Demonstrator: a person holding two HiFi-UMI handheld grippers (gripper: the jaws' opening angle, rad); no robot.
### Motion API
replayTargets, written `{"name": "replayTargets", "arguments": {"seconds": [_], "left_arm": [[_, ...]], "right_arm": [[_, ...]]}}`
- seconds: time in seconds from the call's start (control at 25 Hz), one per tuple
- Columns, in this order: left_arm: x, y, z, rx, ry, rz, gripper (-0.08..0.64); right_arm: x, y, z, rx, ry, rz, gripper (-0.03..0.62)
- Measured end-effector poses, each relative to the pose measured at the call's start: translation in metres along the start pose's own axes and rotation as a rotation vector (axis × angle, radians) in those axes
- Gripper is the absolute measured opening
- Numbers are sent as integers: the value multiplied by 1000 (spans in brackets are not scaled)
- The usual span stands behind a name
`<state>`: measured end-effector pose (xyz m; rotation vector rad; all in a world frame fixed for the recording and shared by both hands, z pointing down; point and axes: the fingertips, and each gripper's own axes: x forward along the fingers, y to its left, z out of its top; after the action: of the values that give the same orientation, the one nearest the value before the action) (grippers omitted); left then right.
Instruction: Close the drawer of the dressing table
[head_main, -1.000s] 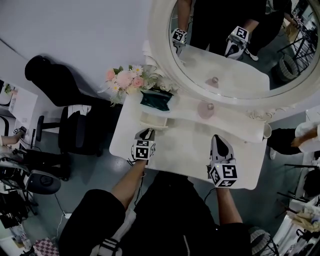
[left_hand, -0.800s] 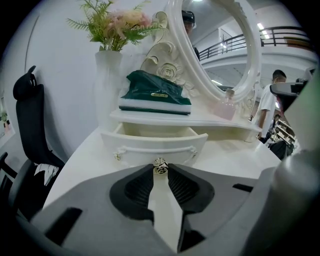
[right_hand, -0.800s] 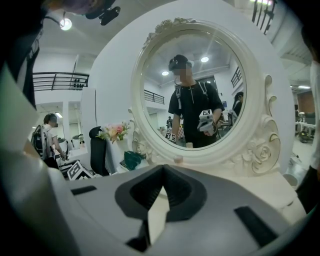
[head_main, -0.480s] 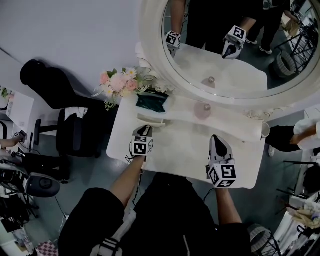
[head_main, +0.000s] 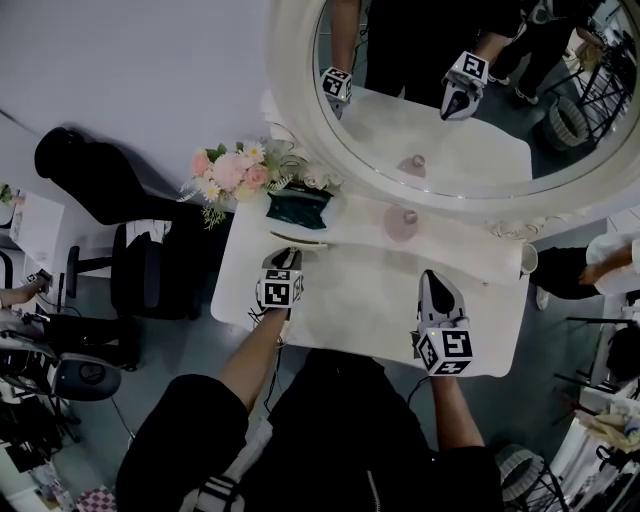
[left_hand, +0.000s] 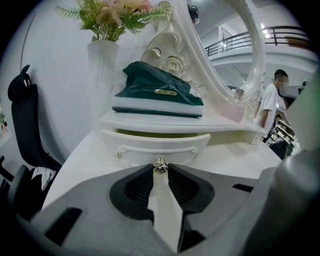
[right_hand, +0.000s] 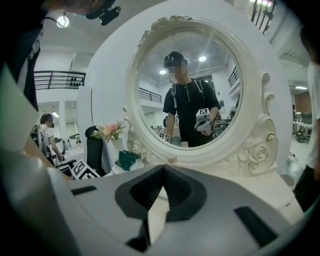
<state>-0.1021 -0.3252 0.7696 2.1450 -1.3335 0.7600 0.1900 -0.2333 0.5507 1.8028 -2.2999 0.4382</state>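
The white drawer (left_hand: 155, 148) sits under the left end of the dressing table's raised shelf and stands only a little way out, with a thin dark gap above its front. My left gripper (left_hand: 160, 169) is shut on its small metal knob (left_hand: 160, 165). In the head view the left gripper (head_main: 283, 256) is right against the drawer front (head_main: 292, 239). My right gripper (head_main: 432, 276) hovers over the right part of the tabletop (head_main: 365, 300), its jaws shut on nothing; in its own view the right gripper (right_hand: 161, 169) faces the oval mirror (right_hand: 185, 95).
A green tissue pack (head_main: 297, 206) lies on the shelf above the drawer, with a vase of pink flowers (head_main: 228, 170) to its left. A pink round item (head_main: 402, 222) stands by the mirror's base. A black chair (head_main: 140, 270) stands left of the table. A person (head_main: 610, 265) is at the right.
The left gripper has moved toward the mirror with the knob, and the drawer has slid most of the way in. The right gripper has stayed put.
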Motion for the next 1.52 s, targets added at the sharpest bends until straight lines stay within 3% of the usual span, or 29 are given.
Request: {"name": "replayTargets", "arguments": {"seconds": [0.72, 0.88, 1.0, 1.24, 1.52], "left_arm": [[21, 4, 21, -21, 4, 5, 98], [15, 1, 20, -32, -11, 20, 134], [4, -9, 16, 16, -19, 25, 143], [-26, -40, 25, 80, -84, -19, 109], [-65, -70, 75, 108, -238, -70, 28]], "right_arm": [[-9, -12, -4, 11, 6, -37, 0], [-10, -13, -3, 16, -2, -35, 0], [-9, -13, -1, 18, -11, -31, 0], [-5, -10, 0, 18, -26, -25, 0], [0, -9, 9, 7, -60, -17, 0]]}}
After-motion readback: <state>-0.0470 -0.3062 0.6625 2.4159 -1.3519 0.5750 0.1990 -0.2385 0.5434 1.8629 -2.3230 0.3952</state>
